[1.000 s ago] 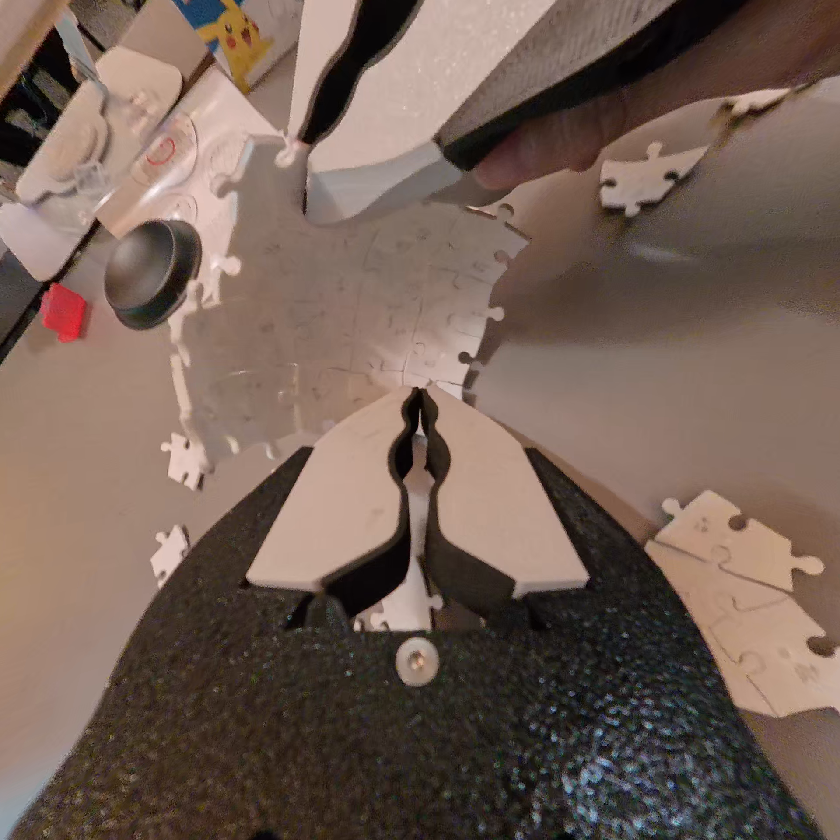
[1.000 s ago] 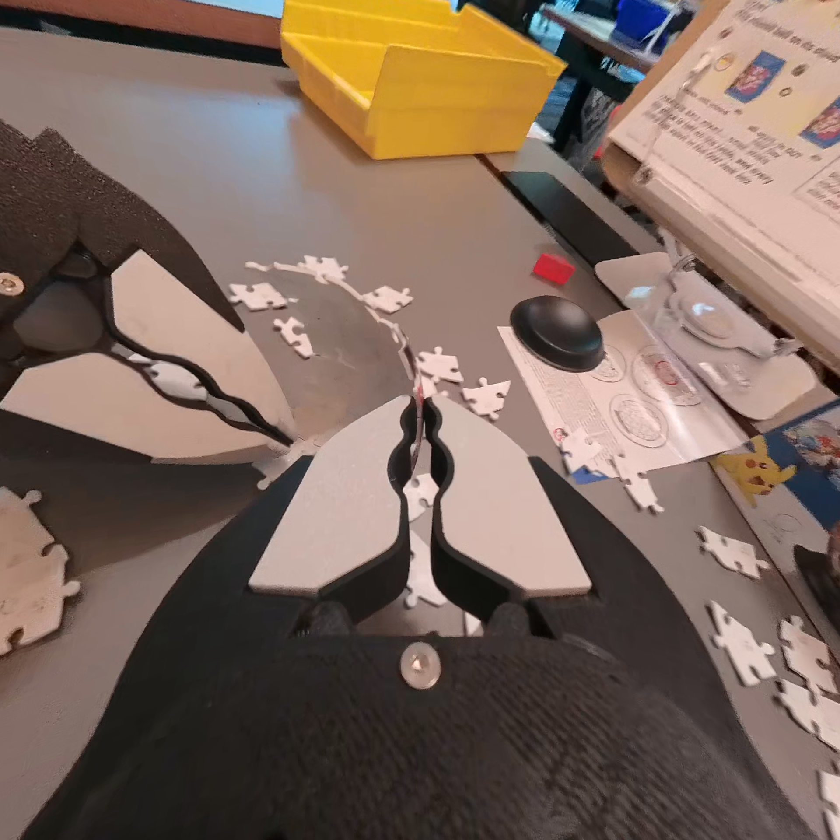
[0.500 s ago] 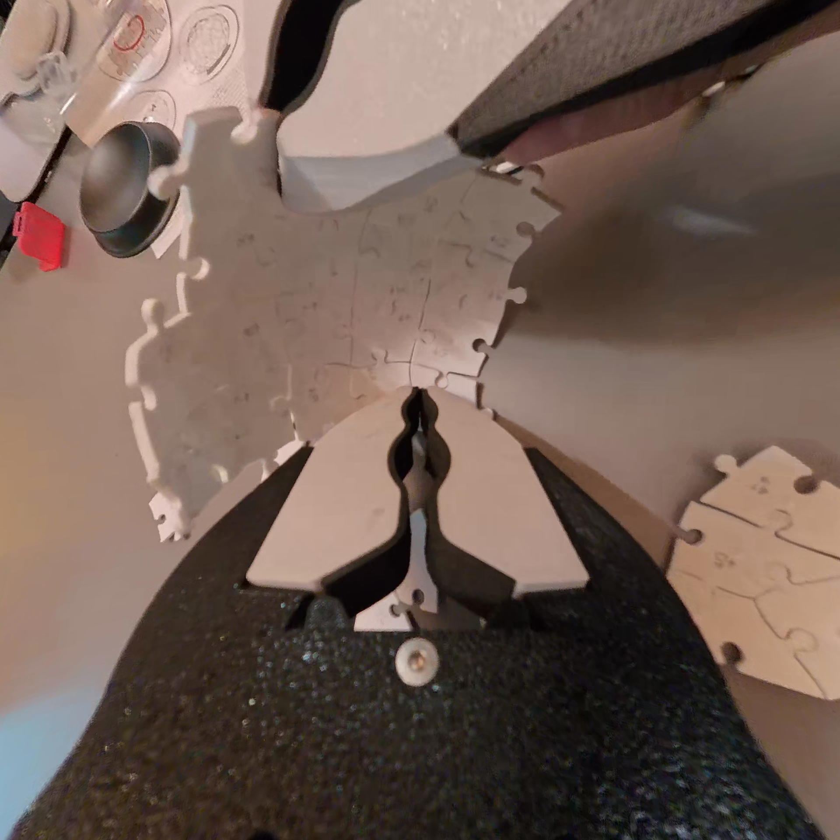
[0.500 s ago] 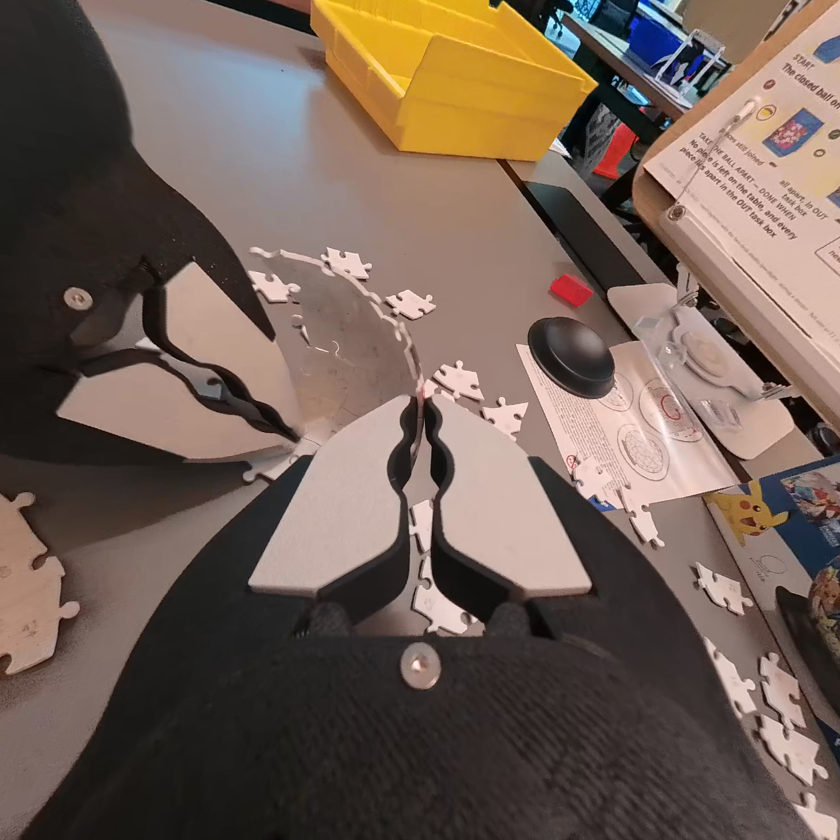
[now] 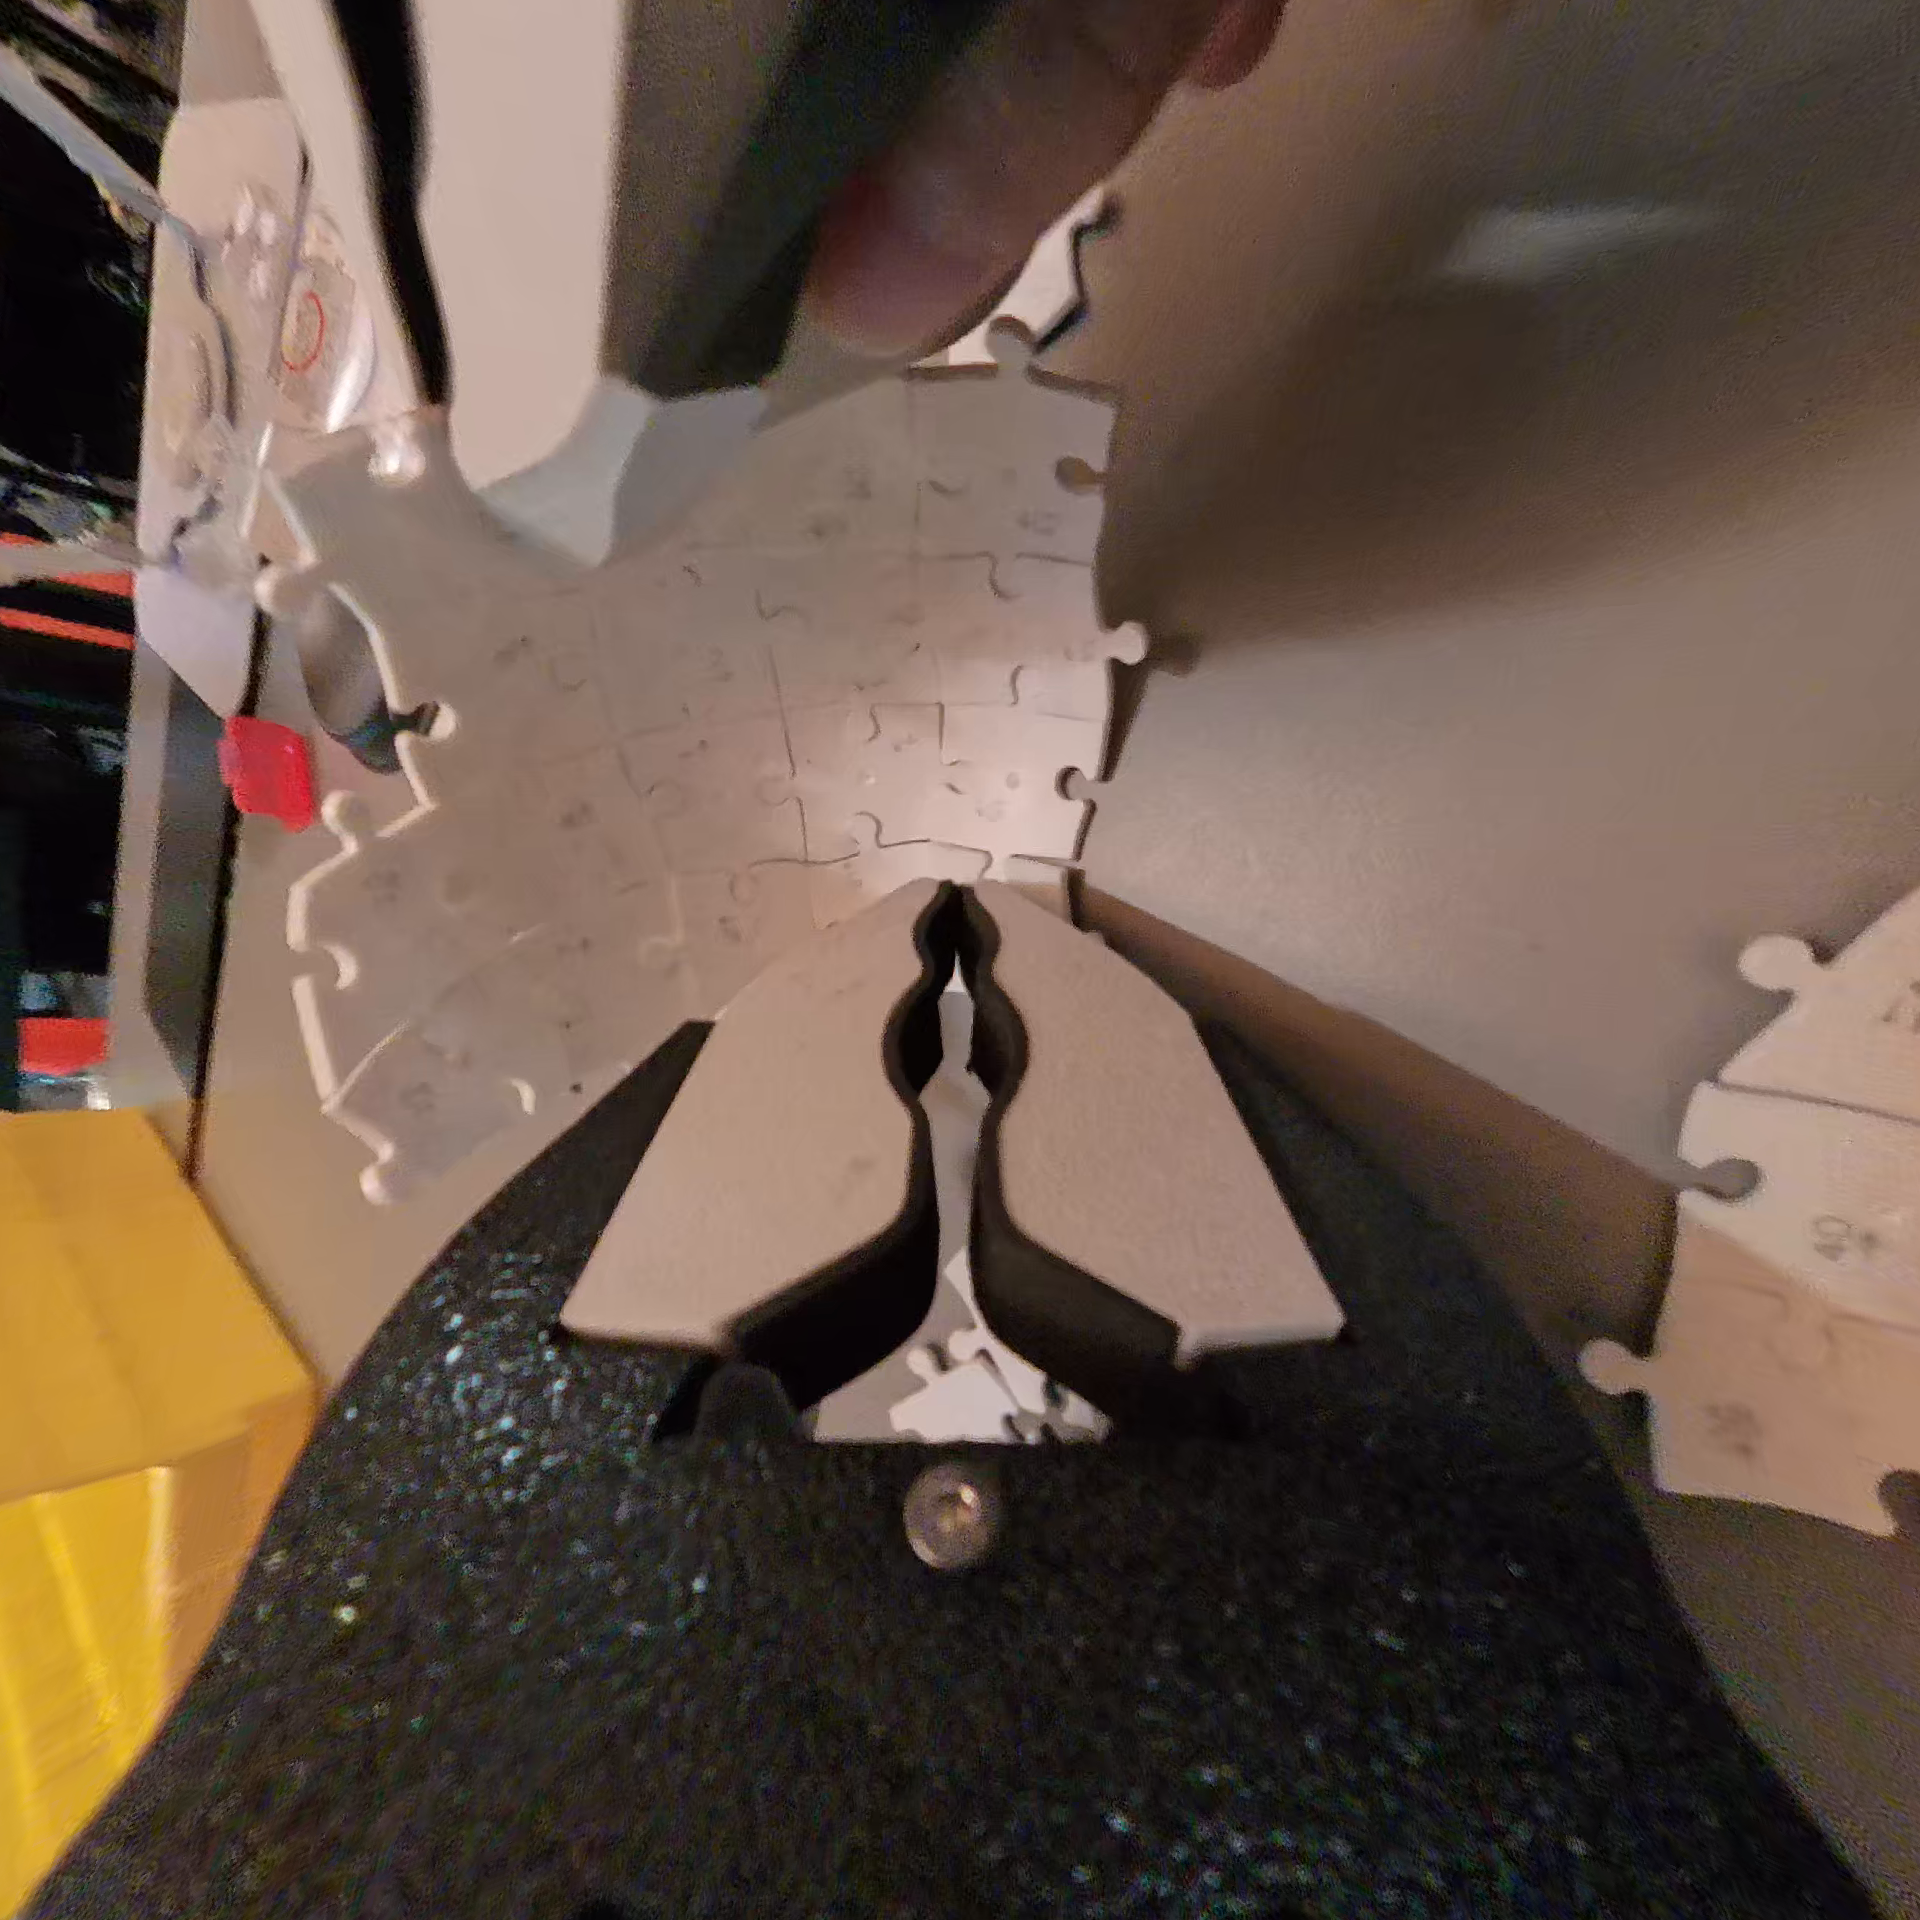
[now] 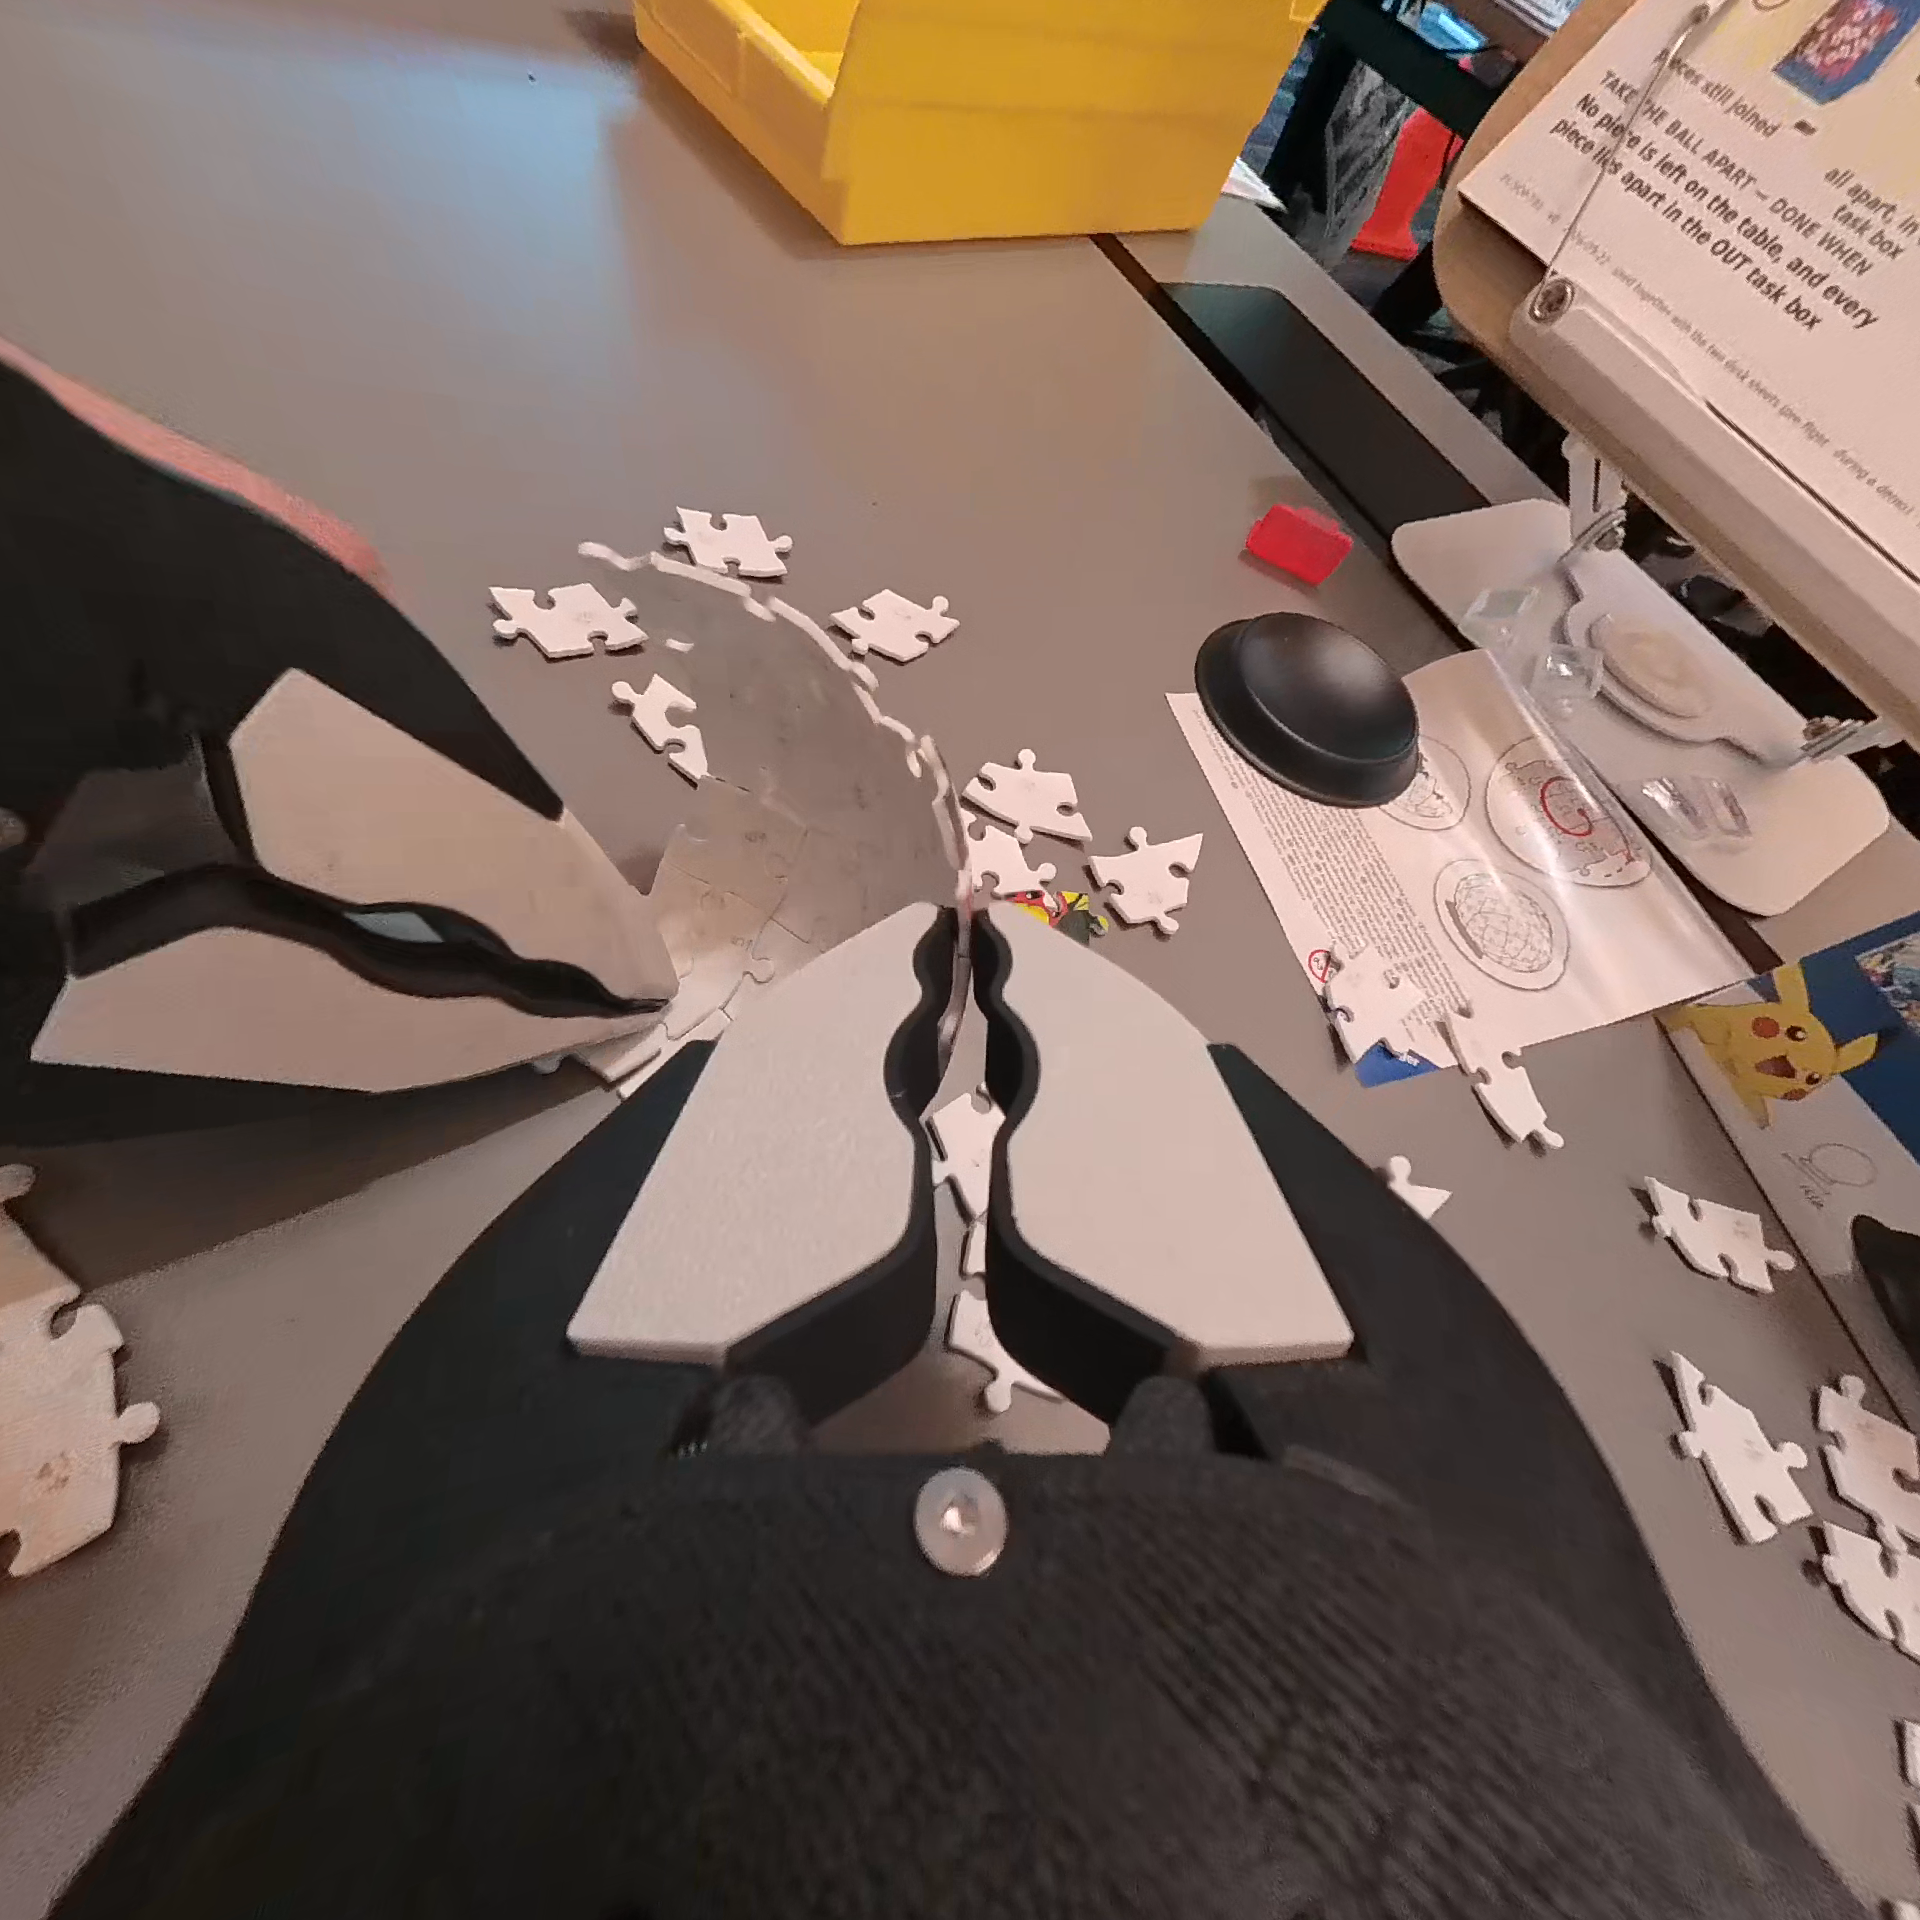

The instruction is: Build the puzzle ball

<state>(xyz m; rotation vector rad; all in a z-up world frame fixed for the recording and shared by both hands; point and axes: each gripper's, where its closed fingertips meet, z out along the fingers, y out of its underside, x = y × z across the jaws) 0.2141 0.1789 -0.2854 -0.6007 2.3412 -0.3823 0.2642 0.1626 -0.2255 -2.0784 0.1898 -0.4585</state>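
Puzzle shell, a curved sheet of joined white pieces with its blank concave side showing, stands raised off the grey bench between the 2 tools. Right hand-held gripper is clenched on the shell's near edge; the thin edge runs upright between the 2 pads, which press on it from either side. Left hand-held gripper is likewise clenched, its tips meeting at the shell's lower rim; from the right wrist view its fingers close on the rim to the left of the right tool.

Loose white puzzle pieces lie on the bench beyond and to the right of the right tool. A black dome-shaped stand sits further right on a printed sheet; a small red block lies beyond it. A yellow bin stands at the far side. A second joined cluster of pieces lies to the right of the left tool.
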